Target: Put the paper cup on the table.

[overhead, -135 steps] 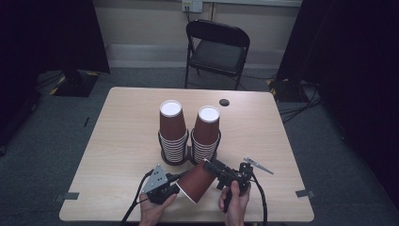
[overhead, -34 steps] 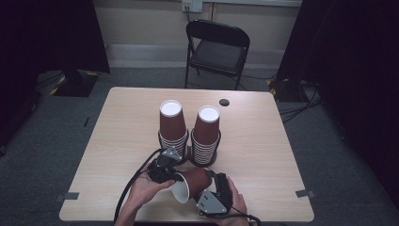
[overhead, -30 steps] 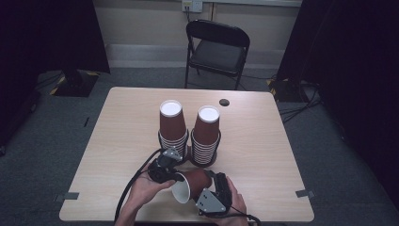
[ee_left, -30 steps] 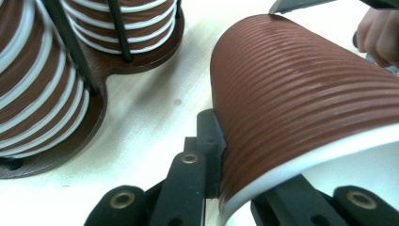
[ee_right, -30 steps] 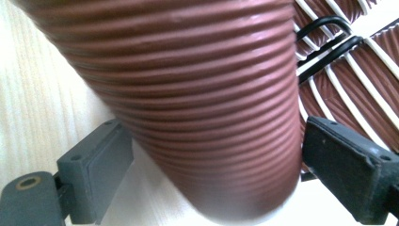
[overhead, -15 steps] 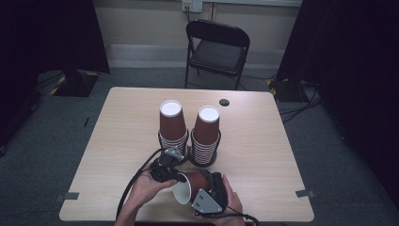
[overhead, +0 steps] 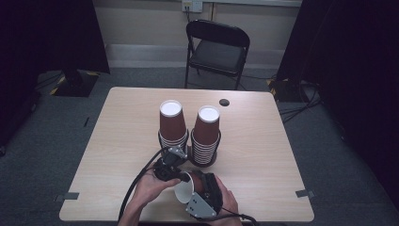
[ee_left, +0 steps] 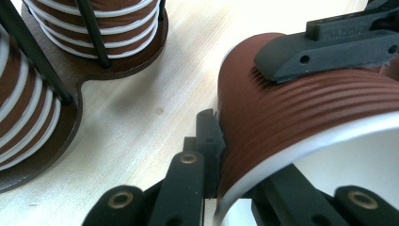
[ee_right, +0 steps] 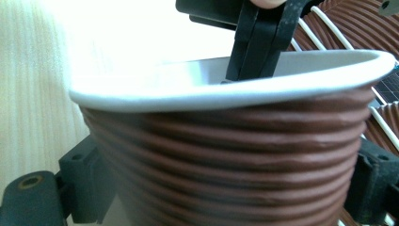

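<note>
At lower centre of the high view, both claws hold one brown ribbed cup (overhead: 190, 187) above the surface (overhead: 108, 141). The right gripper view shows the right claw (ee_right: 226, 188) clamped across the cup's sides; the left gripper view shows the left claw (ee_left: 235, 183) pinching its rim.

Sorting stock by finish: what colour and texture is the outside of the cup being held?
Reddish-brown with horizontal ribs, white rim; the paper cup shows best in the right gripper view.
</note>
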A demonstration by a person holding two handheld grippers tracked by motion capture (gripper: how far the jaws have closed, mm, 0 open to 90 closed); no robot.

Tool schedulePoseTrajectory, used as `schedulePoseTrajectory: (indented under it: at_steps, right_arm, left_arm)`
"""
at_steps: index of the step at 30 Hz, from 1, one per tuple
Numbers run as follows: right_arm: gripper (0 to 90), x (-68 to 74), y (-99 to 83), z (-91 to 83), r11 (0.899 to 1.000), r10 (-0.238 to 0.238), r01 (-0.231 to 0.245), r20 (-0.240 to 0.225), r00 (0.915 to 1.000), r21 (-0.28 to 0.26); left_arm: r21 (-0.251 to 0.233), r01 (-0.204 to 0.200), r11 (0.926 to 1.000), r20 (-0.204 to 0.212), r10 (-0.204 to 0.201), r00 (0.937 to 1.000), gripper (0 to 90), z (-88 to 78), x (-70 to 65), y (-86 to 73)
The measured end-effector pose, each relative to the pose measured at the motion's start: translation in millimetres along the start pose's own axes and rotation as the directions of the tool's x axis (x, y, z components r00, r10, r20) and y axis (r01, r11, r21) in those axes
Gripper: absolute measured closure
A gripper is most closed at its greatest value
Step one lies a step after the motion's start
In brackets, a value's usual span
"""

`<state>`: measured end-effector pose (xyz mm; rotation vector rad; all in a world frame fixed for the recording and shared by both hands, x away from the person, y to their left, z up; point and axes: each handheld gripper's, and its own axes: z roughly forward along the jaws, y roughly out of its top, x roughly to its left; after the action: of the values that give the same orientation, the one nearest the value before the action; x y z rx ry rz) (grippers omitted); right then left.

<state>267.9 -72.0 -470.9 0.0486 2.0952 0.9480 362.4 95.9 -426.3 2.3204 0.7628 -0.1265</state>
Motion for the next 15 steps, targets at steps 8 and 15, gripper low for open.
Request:
schedulePoseTrajectory:
  at_steps: [8,15]
  right_arm:
    - [9.7,0.9,1.6,1.8,1.0,-0.007,0.007,-0.006,1.0,-0.006]
    - [10.0,0.8,4.9,2.2,1.0,0.001,-0.001,0.003,1.0,-0.013]
  left_arm:
    - [0.003,0.013,0.9999,-0.006,-0.013,0.9999,84.0,3.0,0.5,-0.4]
    - [-0.025,0.022,0.9994,-0.009,-0.023,0.9997,83.3,1.4,0.4,-2.1]
